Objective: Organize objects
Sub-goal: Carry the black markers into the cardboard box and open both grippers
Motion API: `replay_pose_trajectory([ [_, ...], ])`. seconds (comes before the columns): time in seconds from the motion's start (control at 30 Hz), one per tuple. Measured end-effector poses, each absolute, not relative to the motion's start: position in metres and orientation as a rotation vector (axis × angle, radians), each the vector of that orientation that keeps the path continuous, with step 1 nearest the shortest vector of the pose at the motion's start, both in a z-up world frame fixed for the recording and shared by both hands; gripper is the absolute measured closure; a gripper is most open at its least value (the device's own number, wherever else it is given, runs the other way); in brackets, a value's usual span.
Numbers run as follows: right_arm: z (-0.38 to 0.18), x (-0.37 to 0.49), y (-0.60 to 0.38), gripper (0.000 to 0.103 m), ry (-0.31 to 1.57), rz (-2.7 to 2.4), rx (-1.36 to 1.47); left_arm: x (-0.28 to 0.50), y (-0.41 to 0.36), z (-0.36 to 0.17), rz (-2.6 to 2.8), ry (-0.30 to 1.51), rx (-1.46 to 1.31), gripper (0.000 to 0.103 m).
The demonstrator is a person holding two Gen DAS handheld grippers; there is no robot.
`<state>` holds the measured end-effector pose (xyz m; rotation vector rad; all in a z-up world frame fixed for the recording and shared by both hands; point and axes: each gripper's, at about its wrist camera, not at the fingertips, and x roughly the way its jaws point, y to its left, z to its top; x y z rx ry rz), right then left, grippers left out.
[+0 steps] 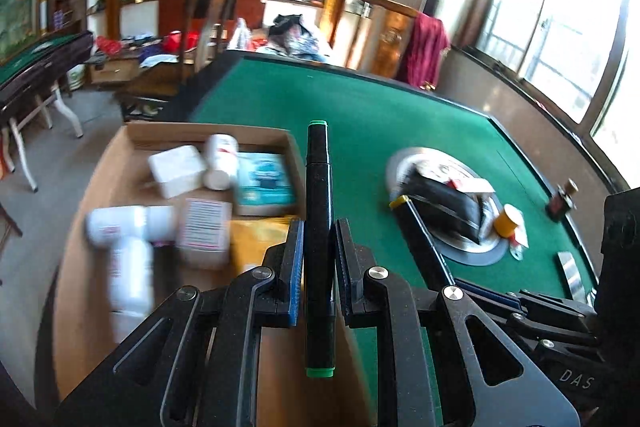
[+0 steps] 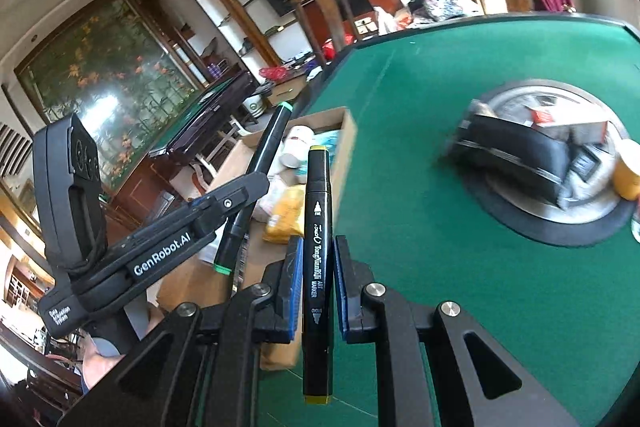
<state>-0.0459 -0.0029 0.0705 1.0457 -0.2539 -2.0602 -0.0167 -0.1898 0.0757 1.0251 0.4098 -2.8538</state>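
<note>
- At the far left, the cardboard box [image 1: 120, 163] sits at the left edge of the green felt table [image 1: 400, 115]. It holds white bottles [image 1: 132, 227], a small white carton [image 1: 176, 169], a teal packet [image 1: 264, 183] and a yellow pouch [image 1: 256, 239]; motion blur smears them, so labels cannot be read.
- The left gripper [image 1: 318, 247] is clamped on the green-capped marker [image 1: 319, 227], its blue pads pressing the black barrel from both sides. The marker runs along the fingers, one green end toward the camera, the other pointing out beside the box's right wall.
- In the right wrist view the left gripper [image 2: 224, 205] appears from the side, over the box [image 2: 344, 131], with the same marker [image 2: 256, 171] slanting through it.
- The right gripper [image 2: 318, 267] is closed on the yellow-capped marker [image 2: 318, 227], a black art marker lying lengthwise between the pads, above the felt [image 2: 420, 287] just right of the box.
- The left view shows that marker [image 1: 416, 231] at an angle beside the round metal plate [image 1: 480, 247].
- On the plate sit a black pouch [image 1: 448, 211], what may be paper cartons, and a yellow spool [image 1: 506, 221].
- Farther right, a small dark bottle [image 1: 562, 203] stands on the felt.
</note>
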Motion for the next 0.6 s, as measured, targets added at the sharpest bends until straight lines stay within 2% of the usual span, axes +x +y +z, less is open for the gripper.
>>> replay_pose_trajectory([
  [0.27,0.059,-0.051,-0.061,0.090,-0.315,-1.976,1.129,-0.004,-0.229,0.068,-2.767,0.486,1.014,0.088],
  [0.6,0.033,-0.050,-0.094,0.090,-0.270,-1.961,1.198,-0.003,-0.249,0.050,-2.679,0.480,1.090,0.088],
])
